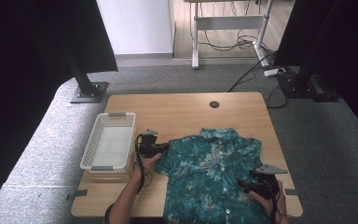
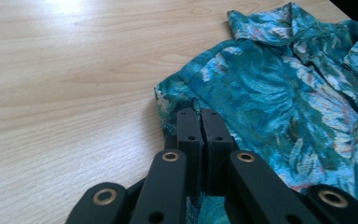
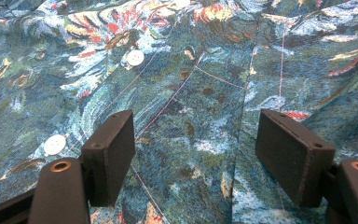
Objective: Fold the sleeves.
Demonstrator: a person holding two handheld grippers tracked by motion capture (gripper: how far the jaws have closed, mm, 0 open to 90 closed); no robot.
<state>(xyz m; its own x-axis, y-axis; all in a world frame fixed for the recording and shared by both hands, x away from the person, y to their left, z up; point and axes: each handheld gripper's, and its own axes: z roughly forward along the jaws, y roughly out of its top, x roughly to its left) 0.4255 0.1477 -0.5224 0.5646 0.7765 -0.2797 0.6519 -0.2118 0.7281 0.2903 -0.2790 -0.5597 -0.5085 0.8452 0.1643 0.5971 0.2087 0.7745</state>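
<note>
A teal floral short-sleeved shirt (image 1: 209, 172) lies flat, front up, on the wooden table (image 1: 177, 112), its collar toward the far side. My left gripper (image 1: 161, 148) is at the shirt's left sleeve. In the left gripper view its jaws (image 2: 200, 114) are pressed together on the sleeve hem (image 2: 168, 100), where the cloth bunches. My right gripper (image 1: 244, 184) hovers over the shirt's lower right part. In the right gripper view (image 3: 196, 140) its jaws stand wide apart just above the fabric (image 3: 191, 70), with nothing pinched. White buttons (image 3: 135, 57) show along the placket.
A white mesh basket (image 1: 115, 114) stands at the table's left side, close to my left hand. A round cable hole (image 1: 214, 104) sits at the far middle of the table. Bare wood lies beyond the shirt collar. Black stands and cables are on the floor beyond.
</note>
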